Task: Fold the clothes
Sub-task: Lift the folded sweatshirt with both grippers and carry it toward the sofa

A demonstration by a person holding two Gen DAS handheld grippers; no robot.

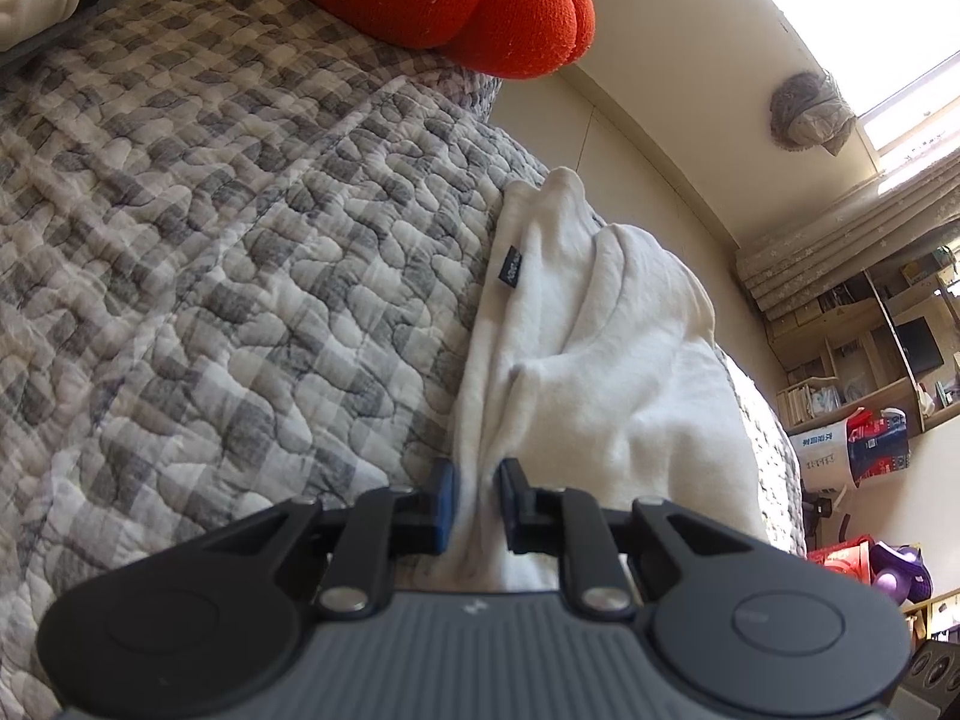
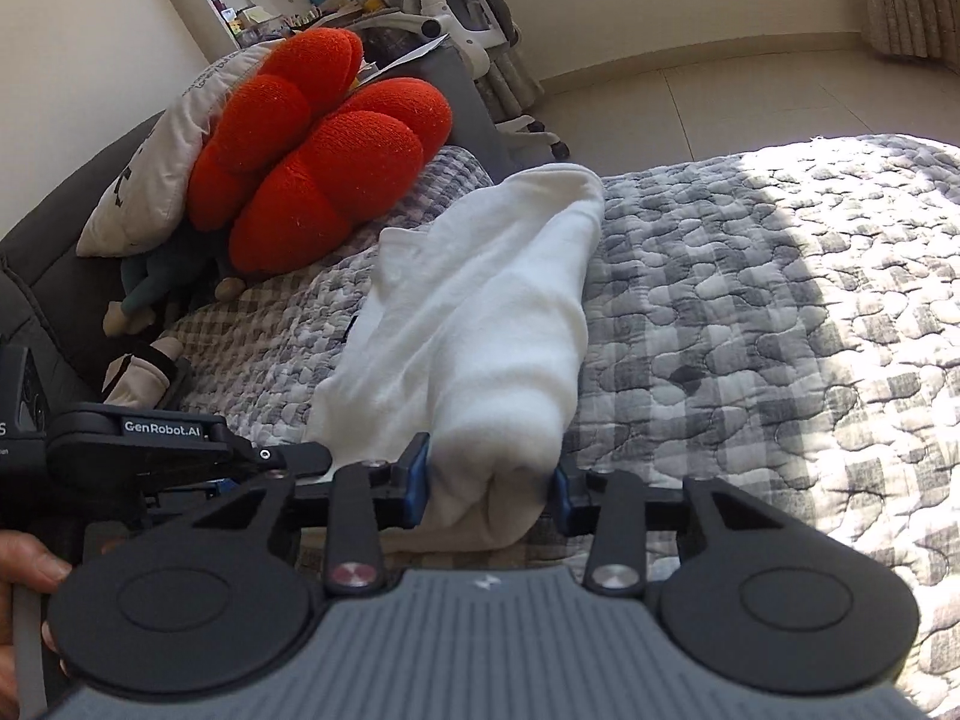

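Observation:
A white garment (image 1: 600, 360) lies bunched lengthwise on a grey checked quilt (image 1: 210, 240). My left gripper (image 1: 478, 501) is shut on a thin gathered edge of it, blue pads close together with cloth pinched between. In the right wrist view the same garment (image 2: 480, 312) runs away from me as a thick roll. My right gripper (image 2: 489, 483) has the near end of that roll between its pads, which press it from both sides. The left gripper's body (image 2: 180, 450) shows at the left edge, just beside the garment's near corner.
A red knitted cushion (image 2: 324, 168) and a white pillow (image 2: 156, 180) lean at the head of the quilt (image 2: 750, 330), with a stuffed toy (image 2: 150, 294) below. An office chair (image 2: 468, 6) stands beyond. A person's hand (image 2: 24, 570) holds the left tool. Shelves (image 1: 870, 360) line the wall.

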